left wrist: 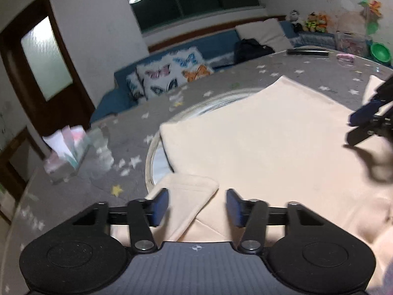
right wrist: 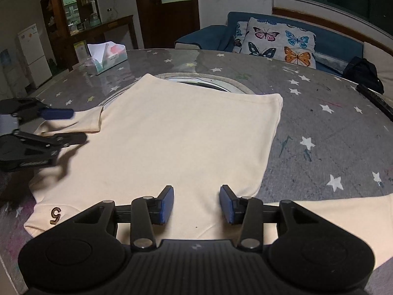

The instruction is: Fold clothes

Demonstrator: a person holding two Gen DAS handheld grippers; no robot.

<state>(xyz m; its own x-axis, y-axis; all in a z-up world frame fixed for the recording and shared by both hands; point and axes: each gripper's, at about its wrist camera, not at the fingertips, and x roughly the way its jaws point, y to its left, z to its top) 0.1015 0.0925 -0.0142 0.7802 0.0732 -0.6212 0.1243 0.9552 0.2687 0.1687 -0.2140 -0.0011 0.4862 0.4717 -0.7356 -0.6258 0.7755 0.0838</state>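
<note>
A cream T-shirt (right wrist: pixel 186 137) lies flat on the round grey star-patterned table (right wrist: pixel 331 132), with a brown "5" (right wrist: pixel 55 215) near its close left corner. Its left sleeve (right wrist: pixel 81 121) is folded in over the body; the right sleeve (right wrist: pixel 343 211) lies spread out. My right gripper (right wrist: pixel 196 202) is open and empty just above the shirt's near edge. My left gripper (left wrist: pixel 197 206) is open over the folded left sleeve (left wrist: pixel 189 196); it also shows at the left of the right wrist view (right wrist: pixel 73 125). The right gripper shows at the right edge of the left wrist view (left wrist: pixel 353 127).
A tissue box (right wrist: pixel 106 57) stands at the table's far left. A glass turntable rim (right wrist: pixel 203 80) shows beyond the shirt. A dark stick-like object (right wrist: pixel 373 99) lies at the right edge. A blue sofa with butterfly cushions (right wrist: pixel 280 40) is behind the table.
</note>
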